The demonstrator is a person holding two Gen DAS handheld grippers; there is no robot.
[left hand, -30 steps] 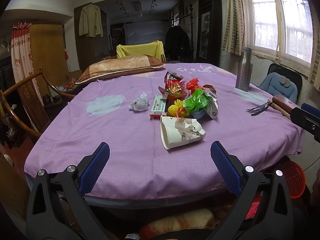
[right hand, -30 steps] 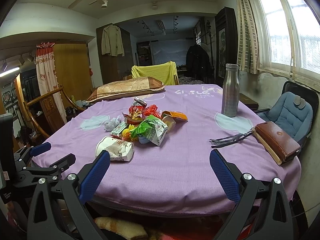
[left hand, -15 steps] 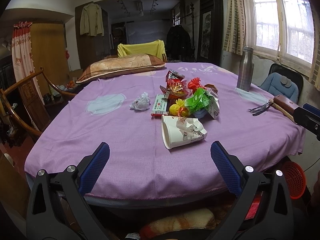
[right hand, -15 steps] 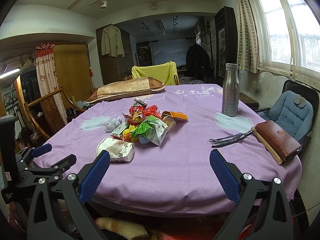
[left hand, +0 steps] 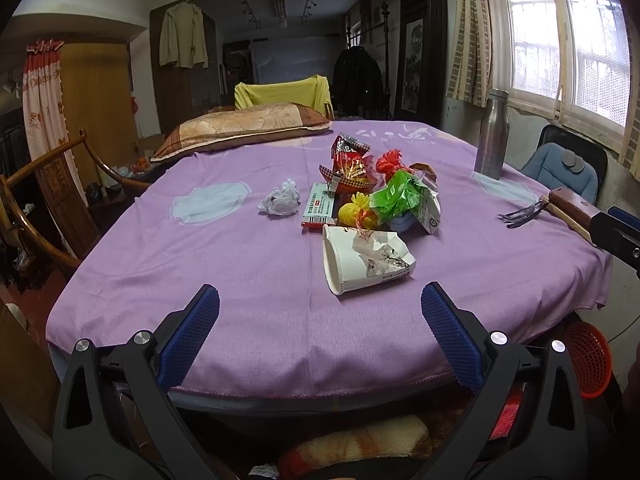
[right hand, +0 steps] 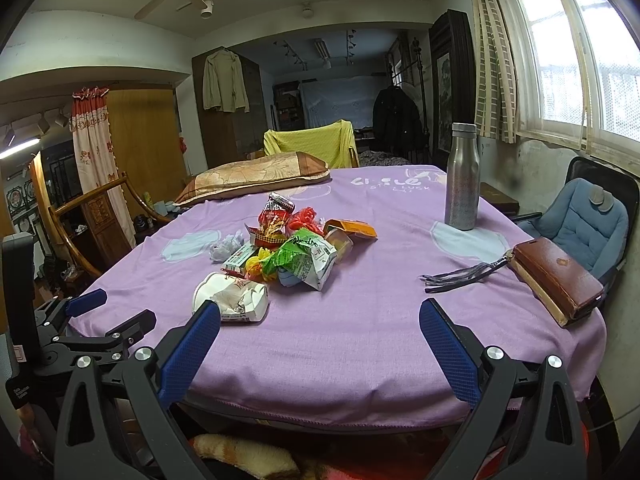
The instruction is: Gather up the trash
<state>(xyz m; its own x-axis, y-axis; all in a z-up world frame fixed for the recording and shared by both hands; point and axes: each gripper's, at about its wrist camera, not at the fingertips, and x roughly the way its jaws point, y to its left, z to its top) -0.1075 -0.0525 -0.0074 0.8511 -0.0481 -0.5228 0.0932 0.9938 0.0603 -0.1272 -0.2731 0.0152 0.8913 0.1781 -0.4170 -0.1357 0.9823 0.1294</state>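
**Both grippers wide open at the near edge, trash heaped mid-table**

The left gripper (left hand: 320, 320) hovers at the near edge of the table (left hand: 248, 280), its blue fingers (left hand: 188, 330) spread wide and holding nothing. The right gripper (right hand: 320, 332) hangs beside it at the same edge, fingers (right hand: 448, 344) equally wide apart and empty.

The trash sits near the table's centre: a crushed paper cup (left hand: 364, 258) on its side, nearest the near edge, with a green wrapper (left hand: 400, 198), a red snack bag (left hand: 350, 166), a small flat box (left hand: 320, 210) and a crumpled tissue (left hand: 280, 198) behind it. A steel bottle (right hand: 462, 176) stands toward the right edge; a brown book (right hand: 556, 276) lies at the near right corner.
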